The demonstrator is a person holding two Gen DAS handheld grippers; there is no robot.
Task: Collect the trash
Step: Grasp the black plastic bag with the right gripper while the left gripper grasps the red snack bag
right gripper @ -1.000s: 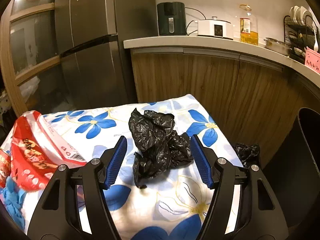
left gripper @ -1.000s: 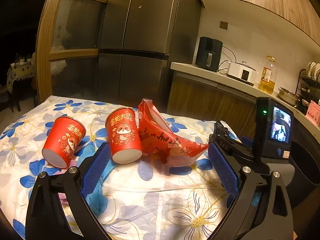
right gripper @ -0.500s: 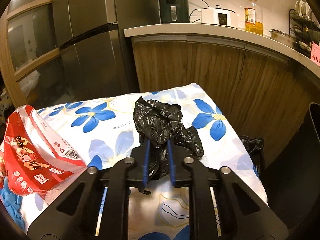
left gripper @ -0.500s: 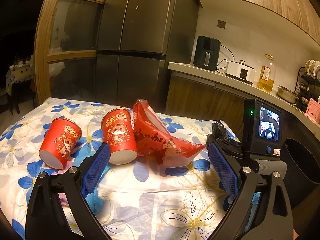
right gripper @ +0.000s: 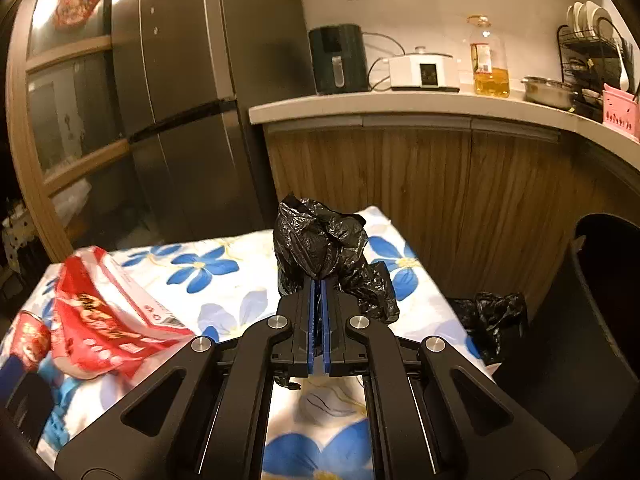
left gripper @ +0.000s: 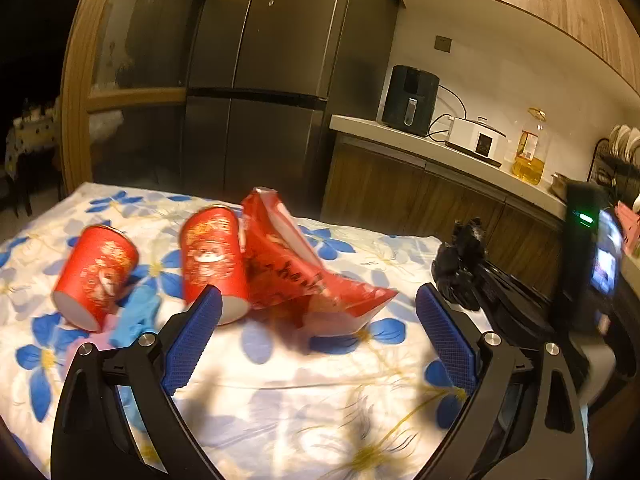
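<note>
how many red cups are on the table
2, both lying on their sides on the floral cloth in the left wrist view: one cup at far left, the other cup against the red bag. More could be hidden behind the bag.

cup prints blurred, bin cropped

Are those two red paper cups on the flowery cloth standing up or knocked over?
Knocked over. Both red paper cups lie tilted on their sides on the flowery cloth, their round ends facing the camera.
</note>
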